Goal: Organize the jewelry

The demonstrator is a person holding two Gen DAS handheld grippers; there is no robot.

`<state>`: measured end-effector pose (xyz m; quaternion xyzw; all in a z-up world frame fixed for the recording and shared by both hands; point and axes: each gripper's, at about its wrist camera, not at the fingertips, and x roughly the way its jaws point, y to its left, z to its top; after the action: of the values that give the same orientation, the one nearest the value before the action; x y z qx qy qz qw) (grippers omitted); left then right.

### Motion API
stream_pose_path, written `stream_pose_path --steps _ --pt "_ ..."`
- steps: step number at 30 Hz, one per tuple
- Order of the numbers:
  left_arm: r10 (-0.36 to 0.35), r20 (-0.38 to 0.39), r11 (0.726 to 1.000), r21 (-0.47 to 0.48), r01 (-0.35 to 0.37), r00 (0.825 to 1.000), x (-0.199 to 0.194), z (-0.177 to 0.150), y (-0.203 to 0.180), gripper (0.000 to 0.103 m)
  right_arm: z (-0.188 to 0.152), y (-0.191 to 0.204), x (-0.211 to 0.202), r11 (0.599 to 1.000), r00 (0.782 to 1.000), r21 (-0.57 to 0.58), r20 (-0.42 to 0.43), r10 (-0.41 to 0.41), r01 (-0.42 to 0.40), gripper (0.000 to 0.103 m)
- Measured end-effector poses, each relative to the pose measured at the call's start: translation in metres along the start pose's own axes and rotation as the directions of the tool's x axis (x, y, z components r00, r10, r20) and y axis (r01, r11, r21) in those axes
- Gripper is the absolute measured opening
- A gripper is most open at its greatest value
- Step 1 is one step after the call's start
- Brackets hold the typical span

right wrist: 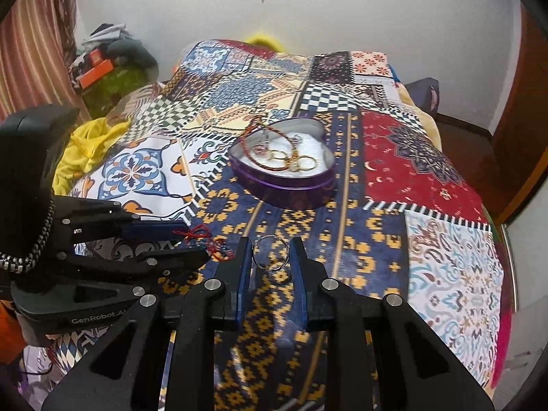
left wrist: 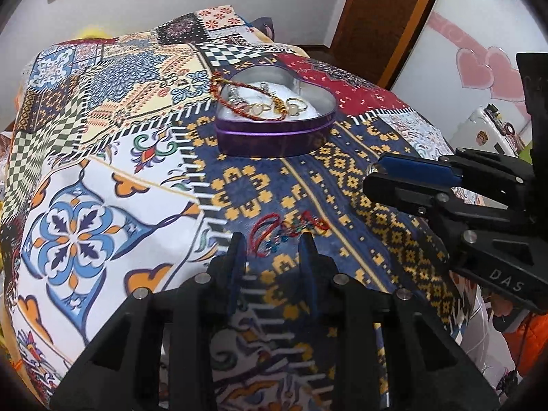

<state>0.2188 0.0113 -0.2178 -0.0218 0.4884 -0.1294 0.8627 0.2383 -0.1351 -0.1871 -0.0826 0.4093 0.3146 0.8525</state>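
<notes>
A purple heart-shaped tin [left wrist: 274, 137] [right wrist: 284, 188] stands on the patterned cloth and holds rings and red-gold bracelets, one draped over its left rim. A red thread bracelet [left wrist: 287, 231] [right wrist: 205, 239] with small beads lies on the cloth. My left gripper [left wrist: 272, 239] [right wrist: 191, 243] is open, its fingers either side of this bracelet's near end. My right gripper [right wrist: 270, 251] [left wrist: 371, 176] is shut on a thin silver ring [right wrist: 270, 251], held between its blue pads just above the cloth, right of the left gripper.
The patterned patchwork cloth [left wrist: 102, 137] covers a bed-like surface that drops off at its edges. Yellow fabric [right wrist: 85, 150] lies at the left side. A wooden door [left wrist: 383, 10] and a white appliance [left wrist: 479, 51] stand to the right.
</notes>
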Motion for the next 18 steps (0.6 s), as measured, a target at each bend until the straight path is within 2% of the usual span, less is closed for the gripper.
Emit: stream_pose_path --steps 2,4,6,11,18 --pt "0.01 0.002 1.0 0.015 -0.01 1.0 0.001 0.001 -0.003 0.03 0.0 -0.002 -0.001 1.0 1.0 0.004 0.004 -0.004 0.004 0.02" --pt "0.012 0.009 0.999 0.034 -0.012 1.0 0.001 0.0 -0.007 0.024 0.0 -0.003 -0.002 1.0 1.0 0.012 0.008 -0.004 0.004 0.02" --pt "0.02 0.016 0.998 0.052 -0.02 1.0 0.001 -0.001 -0.011 0.007 0.0 -0.004 -0.002 1.0 1.0 0.02 0.011 -0.003 0.003 0.02" --pt "0.071 0.039 0.994 0.076 -0.074 0.997 -0.002 -0.004 -0.017 0.006 0.002 -0.004 -0.006 1.0 1.0 0.027 0.022 -0.004 0.003 0.02" --pt "0.076 0.1 0.995 0.049 -0.081 0.992 -0.023 0.005 -0.011 0.006 0.006 -0.008 -0.017 0.999 0.998 0.029 0.055 -0.015 0.013 0.02"
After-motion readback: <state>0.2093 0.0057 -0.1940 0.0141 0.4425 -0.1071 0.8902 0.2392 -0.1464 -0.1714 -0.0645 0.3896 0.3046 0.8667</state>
